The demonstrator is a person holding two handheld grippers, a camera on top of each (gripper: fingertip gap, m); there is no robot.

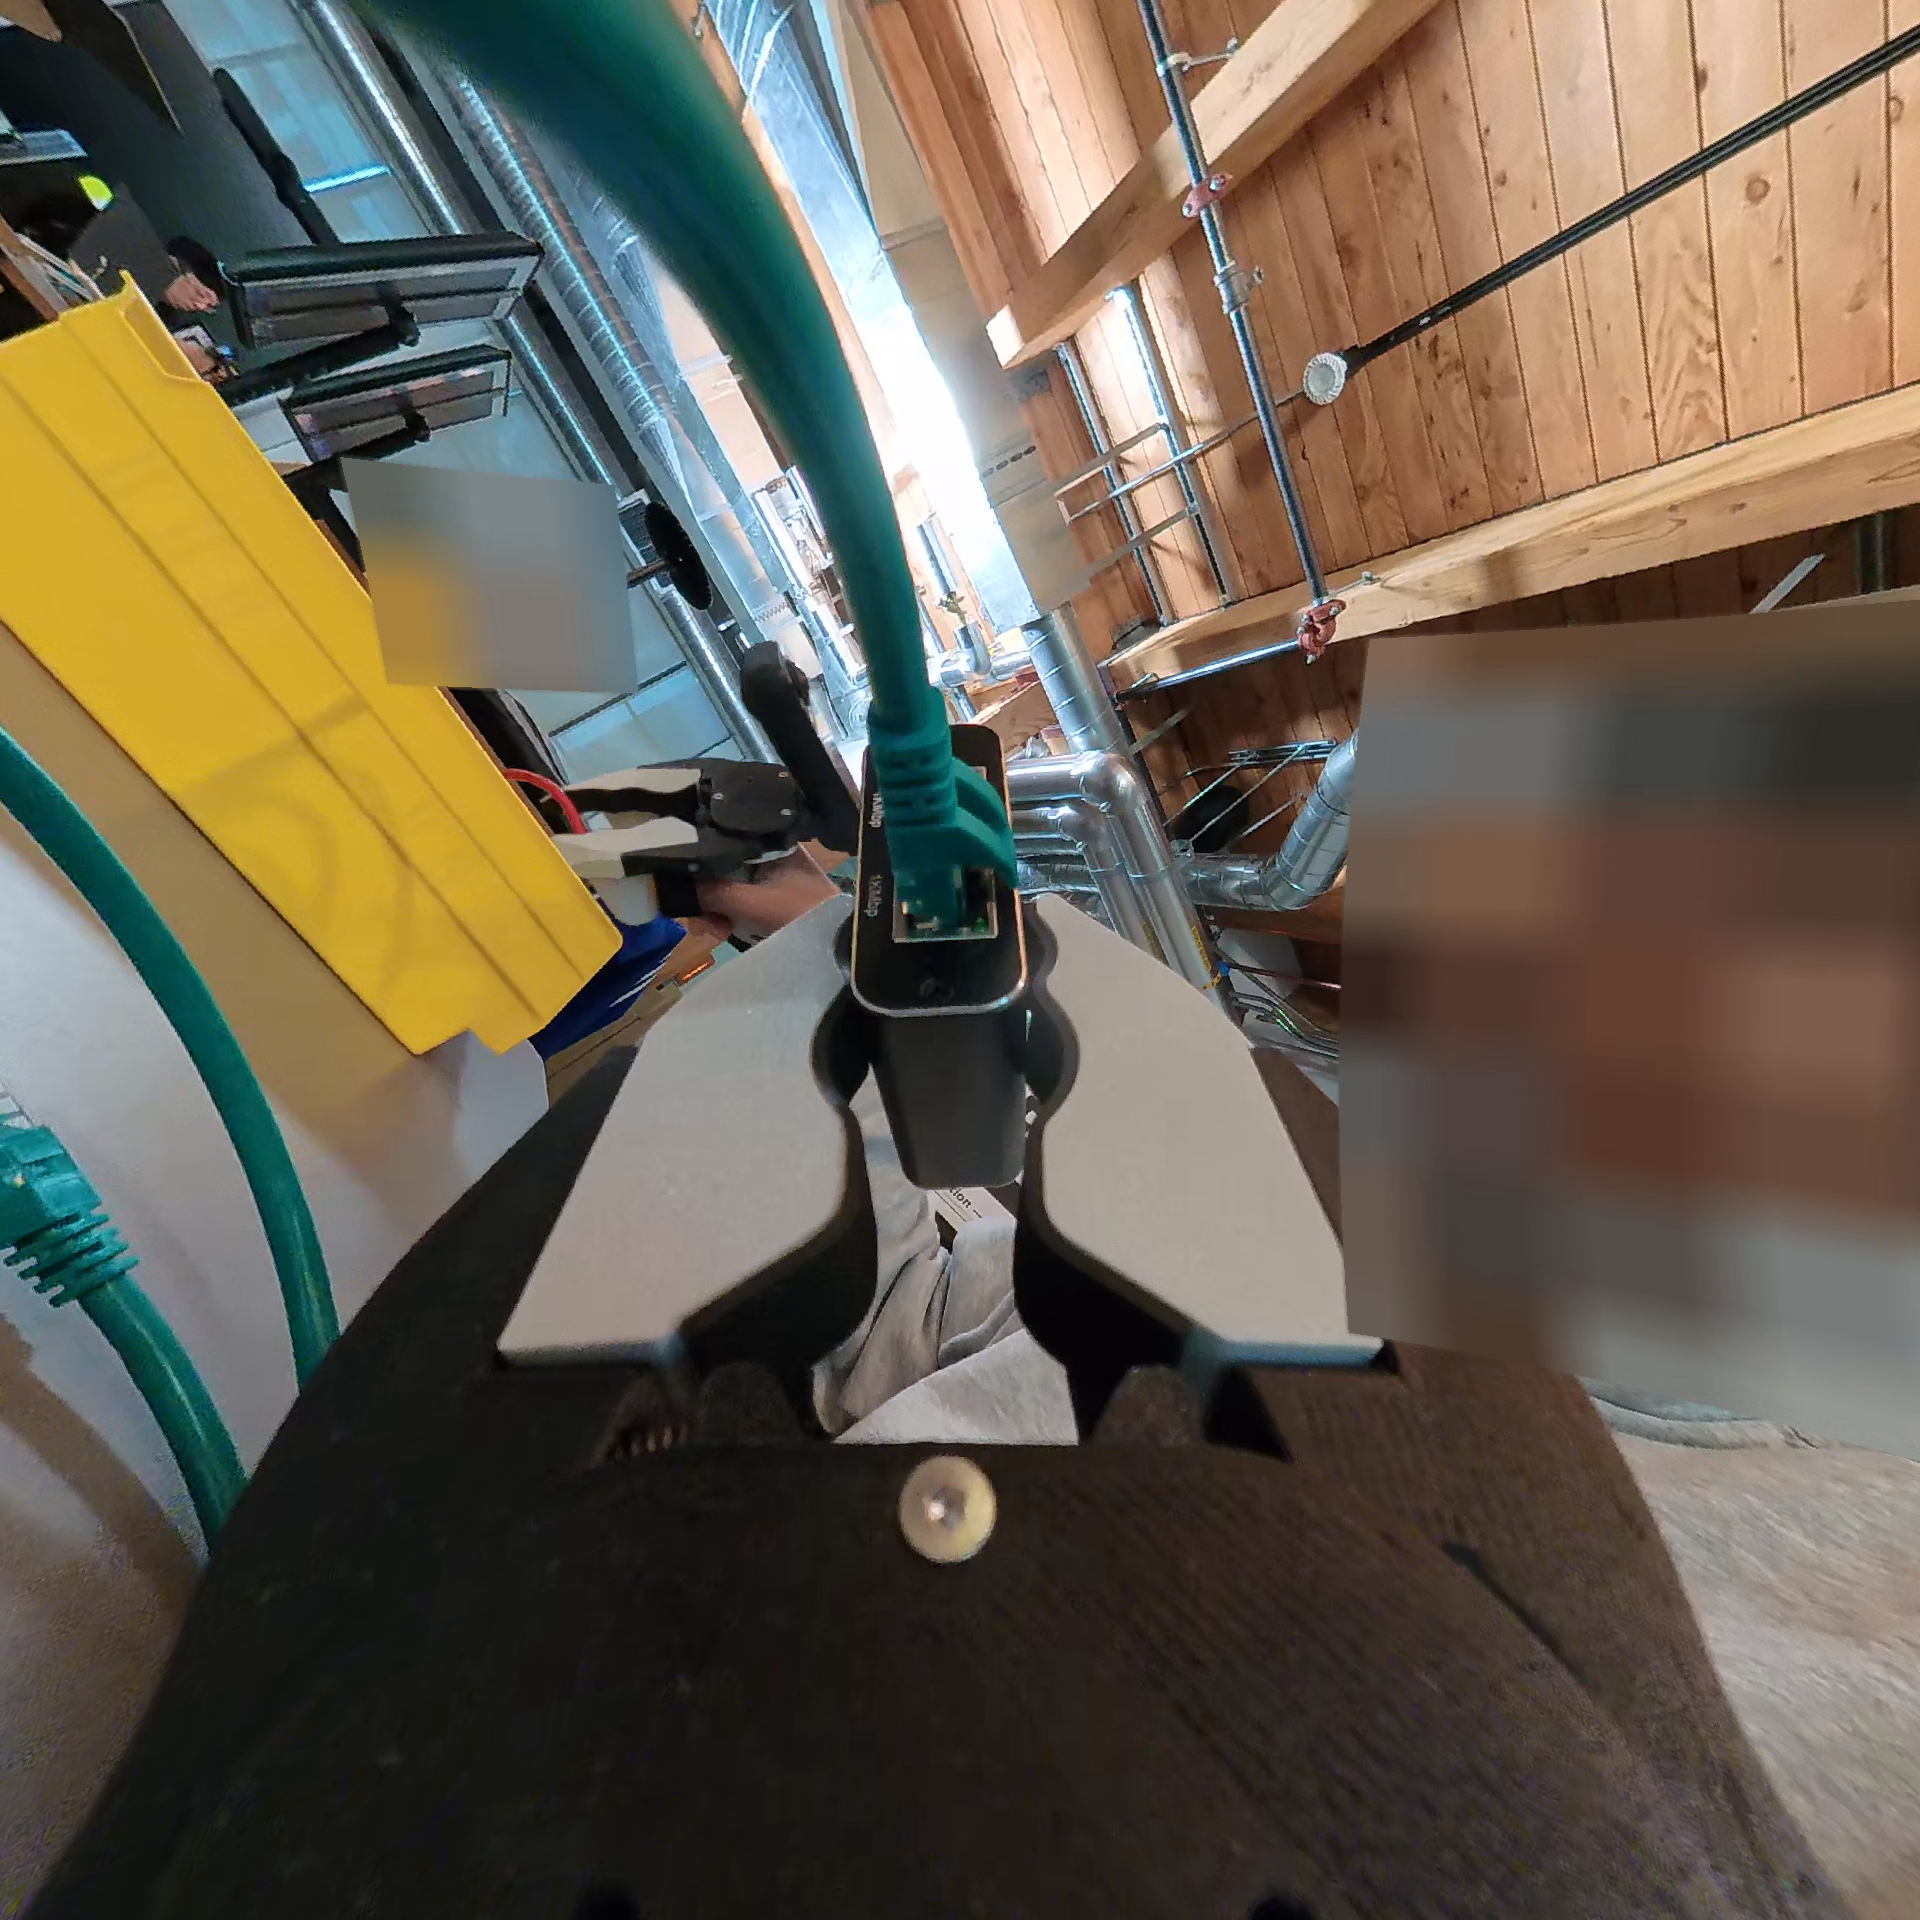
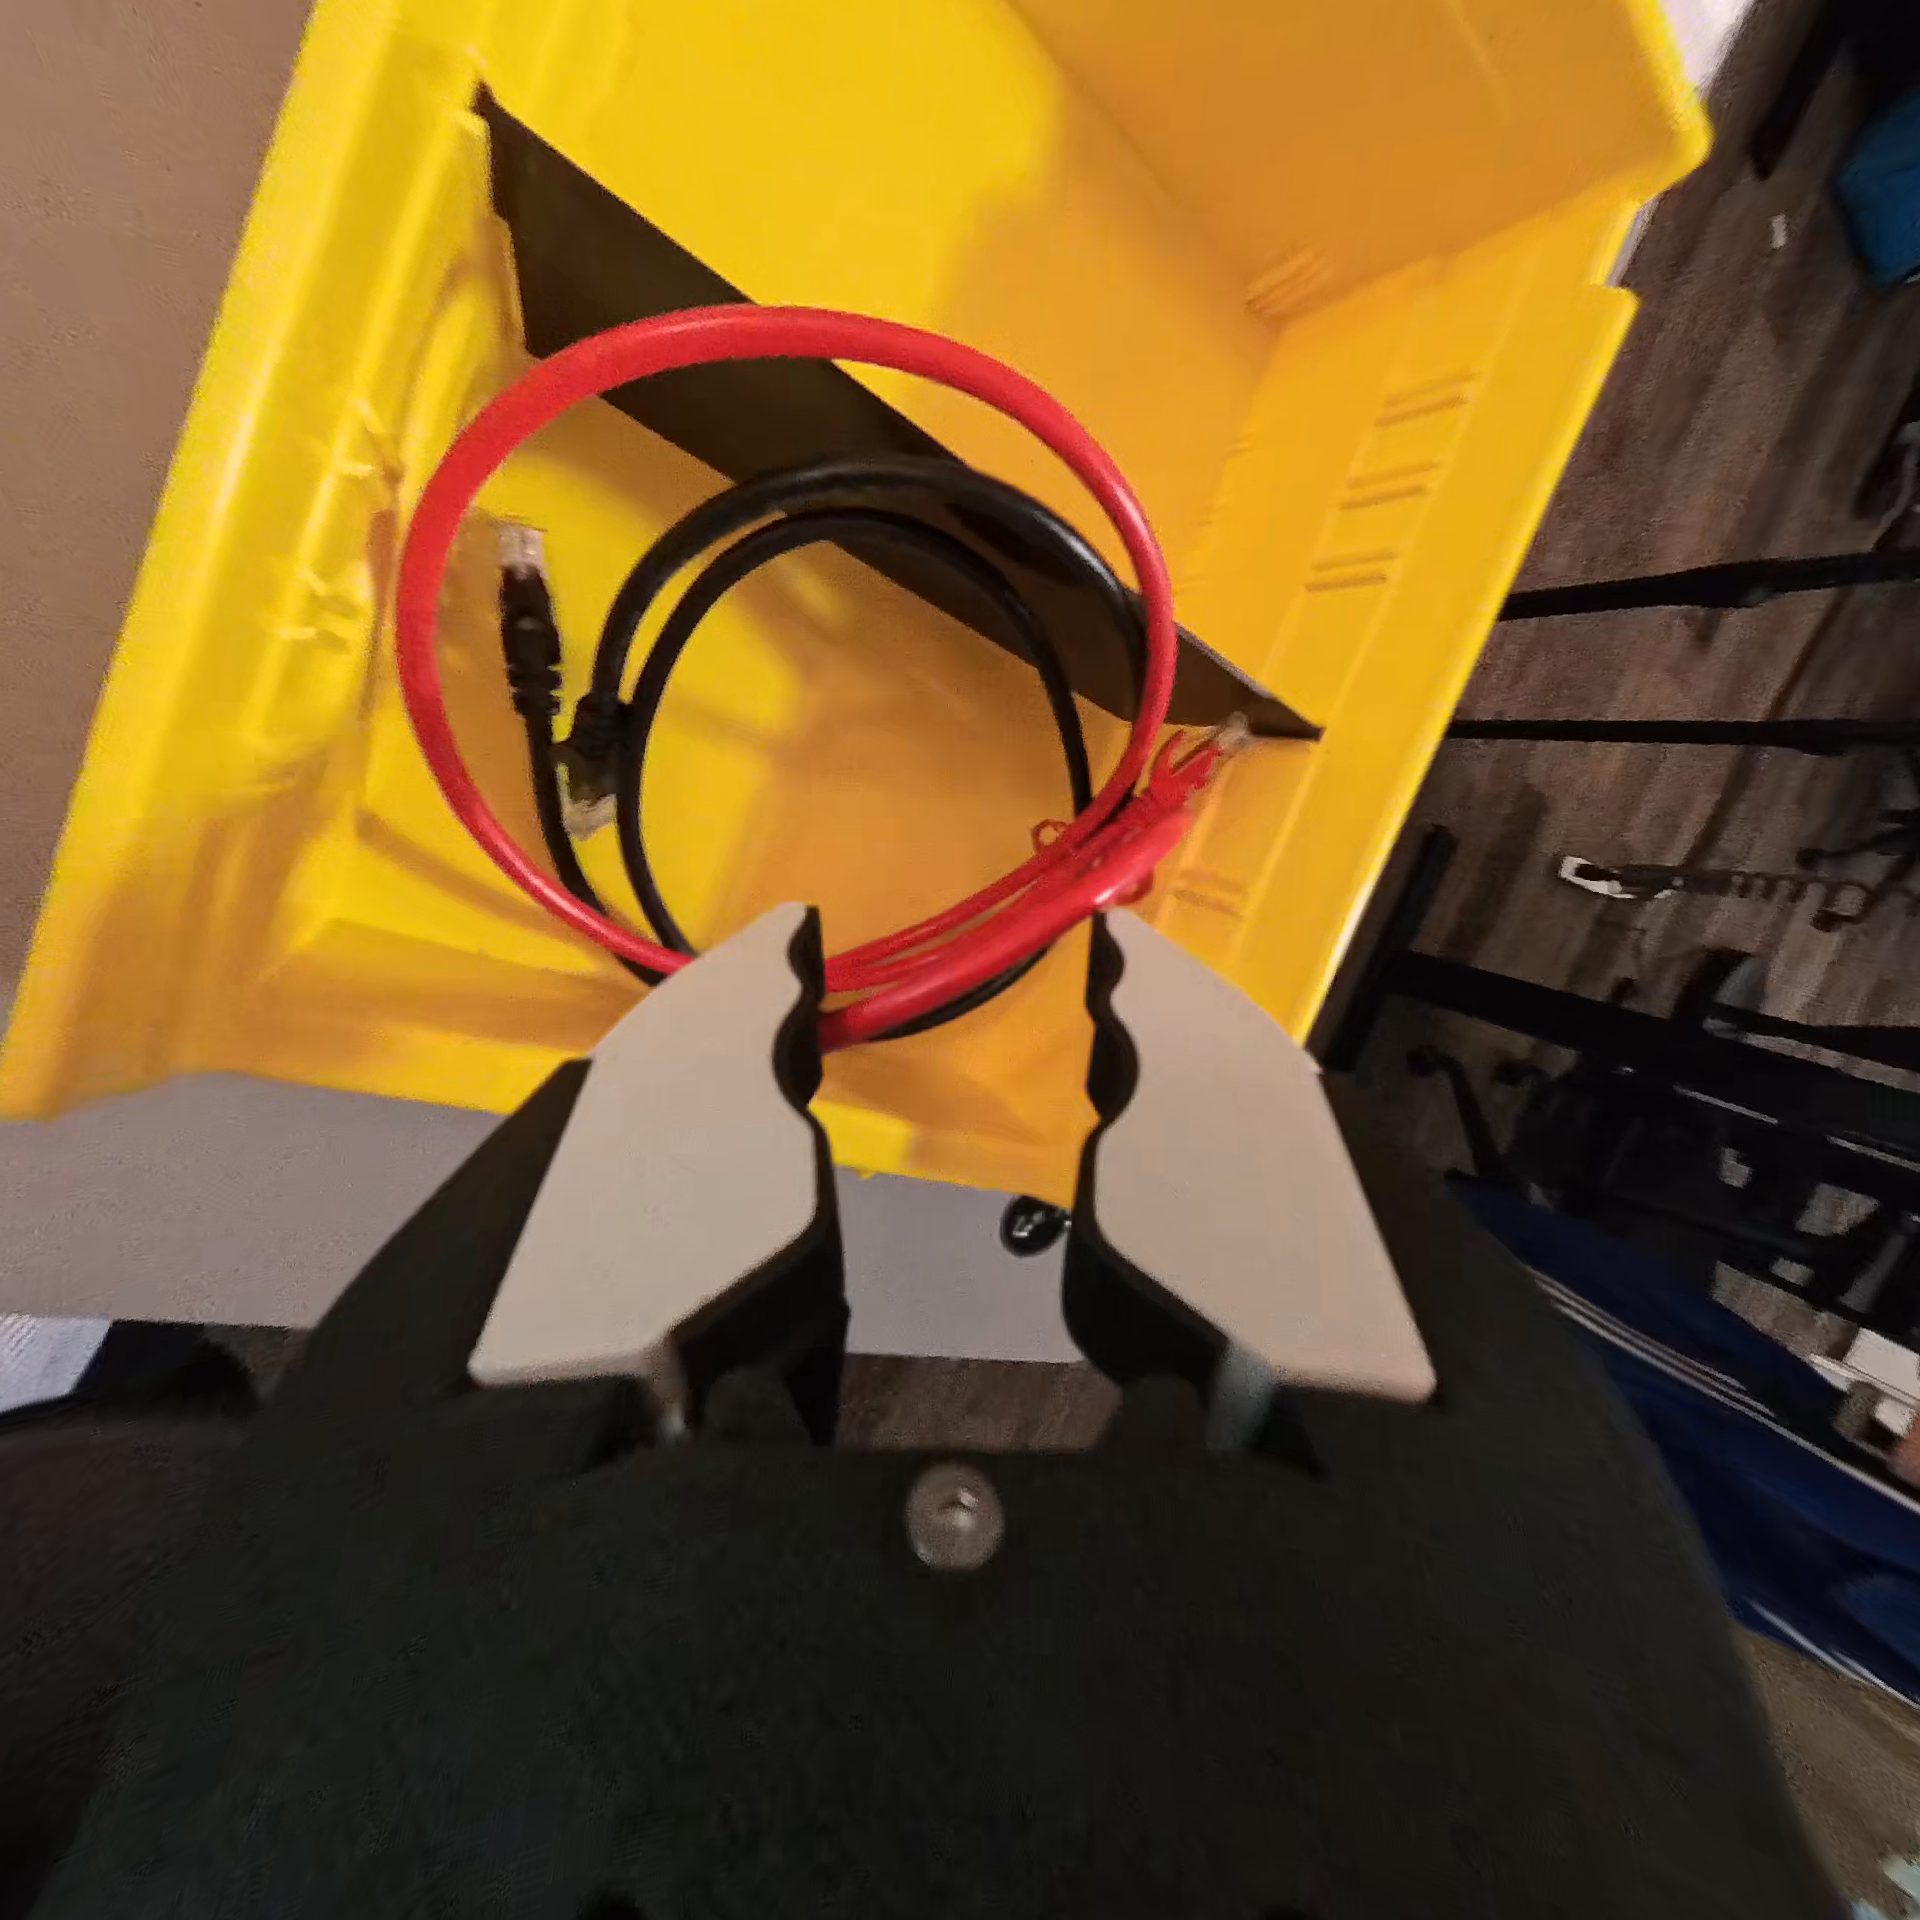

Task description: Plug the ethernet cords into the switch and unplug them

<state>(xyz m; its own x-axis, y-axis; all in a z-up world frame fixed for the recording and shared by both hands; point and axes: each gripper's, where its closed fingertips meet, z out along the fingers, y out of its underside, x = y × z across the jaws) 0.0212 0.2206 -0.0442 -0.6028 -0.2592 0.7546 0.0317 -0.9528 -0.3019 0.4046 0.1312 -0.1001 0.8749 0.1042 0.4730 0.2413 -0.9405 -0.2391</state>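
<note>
Small black switch (image 1: pixel 940 1023) clamped between the left gripper (image 1: pixel 940 997) fingers, port end poking up past the tips. Green ethernet cord (image 1: pixel 831 436) plugged into that port, connector boot (image 1: pixel 920 790) right above the tips, cable arcing up and off the top of frame. Second green connector (image 1: pixel 57 1216) lying off to the left of the tongs on the pale table (image 1: pixel 94 956), its cord looping round nearby. Yellow bin (image 1: pixel 239 665) further left and ahead, with the right gripper (image 1: pixel 613 831) showing just past its edge.

Right gripper (image 2: pixel 951 961) spread apart, nothing gripped, hovering at the near rim of the yellow bin (image 2: pixel 1351 436). Red ethernet cord (image 2: pixel 790 332) coiled inside, running between the open tips, touching or nearly touching the left finger. Black ethernet cord (image 2: pixel 862 499) coiled with it, plugs off to the left. Dark divider panel (image 2: pixel 644 312) slanting behind both.
</note>
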